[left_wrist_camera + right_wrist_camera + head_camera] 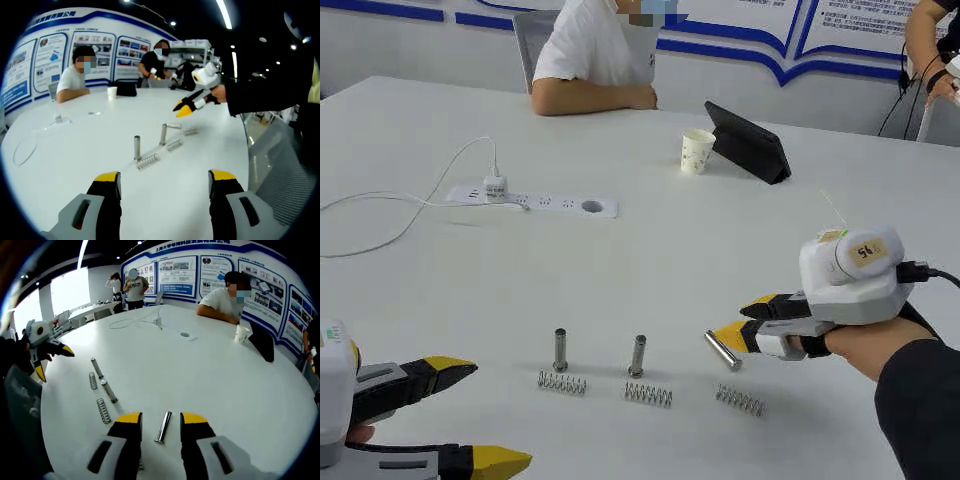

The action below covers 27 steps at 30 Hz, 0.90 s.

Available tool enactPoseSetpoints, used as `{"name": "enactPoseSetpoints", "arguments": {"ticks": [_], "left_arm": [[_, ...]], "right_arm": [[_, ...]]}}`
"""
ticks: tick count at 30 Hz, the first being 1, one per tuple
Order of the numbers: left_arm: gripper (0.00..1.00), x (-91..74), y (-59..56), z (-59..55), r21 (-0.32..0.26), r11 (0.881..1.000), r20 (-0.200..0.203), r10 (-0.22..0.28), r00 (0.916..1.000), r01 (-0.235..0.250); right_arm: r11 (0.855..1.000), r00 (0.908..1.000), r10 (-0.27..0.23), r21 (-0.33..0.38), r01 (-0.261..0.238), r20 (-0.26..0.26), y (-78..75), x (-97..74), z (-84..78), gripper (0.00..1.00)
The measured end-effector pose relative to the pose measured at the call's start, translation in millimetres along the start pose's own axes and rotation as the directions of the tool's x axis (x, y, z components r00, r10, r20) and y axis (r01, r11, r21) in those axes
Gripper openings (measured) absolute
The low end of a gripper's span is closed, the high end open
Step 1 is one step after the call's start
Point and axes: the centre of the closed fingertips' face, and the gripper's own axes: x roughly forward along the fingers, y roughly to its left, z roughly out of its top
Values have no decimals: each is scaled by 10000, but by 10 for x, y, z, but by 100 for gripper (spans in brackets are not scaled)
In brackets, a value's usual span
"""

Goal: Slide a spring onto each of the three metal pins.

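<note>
Presently: yellow-tipped right gripper (161,418), jaws released, flanking toppled silver metal pin (163,426); left gripper (498,413), released, seven o'clock.

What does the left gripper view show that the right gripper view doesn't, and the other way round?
Left gripper view, not the right: the right hand-held gripper, open, held in a dark sleeve above the white table. Right gripper view, not the left: the left hand-held gripper, open, at the table's edge. Both: two upright pins, a third pin lying flat, springs, the paper cup, a seated person.
</note>
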Motion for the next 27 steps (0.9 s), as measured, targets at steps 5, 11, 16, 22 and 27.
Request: {"name": "enactPoseSetpoints", "arguments": {"ticks": [5, 11, 16, 22, 27], "left_arm": [[72, -5, 7, 0, -10, 10000, 9, 21, 10000, -21], [72, -9, 7, -11, -39, 10000, -19, 26, 10000, -26], [72, -10, 6, -15, -61, 10000, -20, 25, 10000, -25], [71, -9, 3, -25, -103, 9999, -25, 32, 10000, -32], [71, -13, 13, -42, -154, 9999, -28, 50, 10000, -51]], "right_arm": [[9996, 9991, -237, 137, 242, -362, -39, 101, -38, 28], [9977, 9949, -552, 334, 582, -842, -111, 198, -98, 25], [9962, 9920, -644, 519, 704, -1087, -136, 260, -130, 21], [9950, 9880, -656, 657, 754, -1396, -131, 334, -193, 18], [9935, 9860, -703, 781, 829, -1515, -134, 381, -211, 17]]}}
